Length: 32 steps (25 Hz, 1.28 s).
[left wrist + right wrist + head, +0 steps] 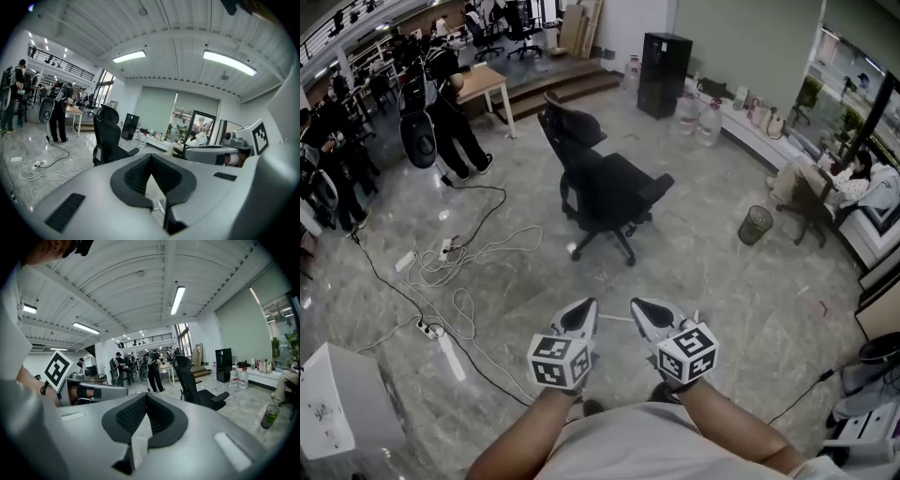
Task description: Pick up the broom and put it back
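Observation:
No broom shows in any view. In the head view both grippers are held side by side, low in front of my body and above the marble floor. The left gripper (581, 315) and the right gripper (645, 313) both point forward toward a black office chair (605, 183). In the left gripper view the left gripper (151, 158) has its dark pads meeting at the tips, with nothing between them. The right gripper (146, 398) looks the same in the right gripper view, shut and empty.
Loose cables (441, 272) and a power strip (450, 356) lie on the floor to the left. A white box (337, 403) stands at the near left. Several people (455, 112) stand at the far left. A wire bin (756, 225) and a seated person (853, 178) are on the right.

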Motion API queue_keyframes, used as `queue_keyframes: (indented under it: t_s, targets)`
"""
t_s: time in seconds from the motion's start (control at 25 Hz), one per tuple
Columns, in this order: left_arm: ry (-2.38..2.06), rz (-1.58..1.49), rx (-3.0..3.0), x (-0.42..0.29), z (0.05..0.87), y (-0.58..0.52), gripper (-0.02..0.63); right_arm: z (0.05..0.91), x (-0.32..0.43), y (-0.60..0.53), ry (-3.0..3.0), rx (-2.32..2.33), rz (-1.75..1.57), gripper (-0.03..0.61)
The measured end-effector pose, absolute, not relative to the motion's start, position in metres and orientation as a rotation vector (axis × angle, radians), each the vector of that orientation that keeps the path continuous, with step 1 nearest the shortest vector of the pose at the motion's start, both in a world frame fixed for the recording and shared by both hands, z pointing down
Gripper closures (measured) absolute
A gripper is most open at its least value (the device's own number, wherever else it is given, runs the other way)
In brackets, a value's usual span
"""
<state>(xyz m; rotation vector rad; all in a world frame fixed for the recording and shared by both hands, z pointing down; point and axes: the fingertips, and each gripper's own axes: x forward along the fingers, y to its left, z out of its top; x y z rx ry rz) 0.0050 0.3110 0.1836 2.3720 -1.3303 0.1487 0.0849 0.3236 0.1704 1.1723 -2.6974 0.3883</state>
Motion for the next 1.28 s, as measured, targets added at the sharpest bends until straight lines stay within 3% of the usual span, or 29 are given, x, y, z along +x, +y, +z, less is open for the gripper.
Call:
queue_keyframes:
  t_s: [0.32, 0.8, 1.28]
  targets:
    - [-1.388, 0.146, 2.285, -0.025, 0.219, 0.256, 0.607, 0.213, 0.059, 0.266, -2.673, 1.096, 0.478, 0.575]
    - [-1.623, 0.227, 1.940, -0.067, 0.312, 0.073, 0.606, 0.298, 0.018, 0.055, -2.669, 0.646, 0.583, 0.575]
    - [-1.673, 0.210, 1.731, -0.156, 0.404, -0.006, 0.606, 0.398, -0.097, -0.054, -2.549, 0.382, 0.618, 0.574]
